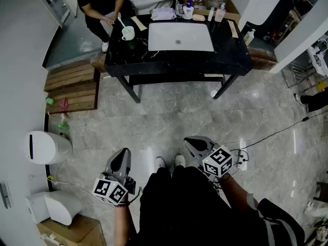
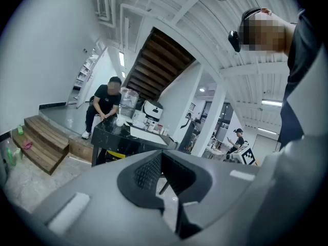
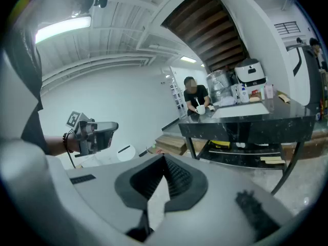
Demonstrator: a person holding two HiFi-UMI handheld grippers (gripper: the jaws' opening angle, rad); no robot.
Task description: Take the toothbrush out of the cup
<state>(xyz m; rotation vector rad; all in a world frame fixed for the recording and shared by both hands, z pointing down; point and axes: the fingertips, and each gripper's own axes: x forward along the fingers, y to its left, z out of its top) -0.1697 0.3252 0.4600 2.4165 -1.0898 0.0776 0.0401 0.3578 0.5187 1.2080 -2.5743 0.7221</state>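
Nothing of the task is done, judging by how things lie. The green-handled toothbrush point(image 1: 122, 22) stands in the small white cup point(image 1: 128, 33), which sits on the near-left corner of the black marble-topped table point(image 1: 230, 55), just left of the white rectangular sink basin point(image 1: 179, 36). A person in black clothes point(image 1: 100, 1) crouches behind that corner with a hand close to the cup; whether the hand touches it is too small to tell.

The wearer stands well apart from the table, with a stretch of pale stone floor point(image 1: 169, 122) between. Both grippers hang low beside the legs. The left gripper point(image 1: 123, 157) has its jaws closed tip to tip, and nothing sits between the ribbed pads in its own view, only a sliver of floor below them. The right gripper point(image 1: 193, 143) is the same: jaws together and empty. Each gripper view shows the table far off, with the cup a small white spot at its end.

What is left is the whole job: walk up to the table, open one gripper, close it on the brush handle above the cup rim and lift it clear. The other gripper would probably have to steady the light cup
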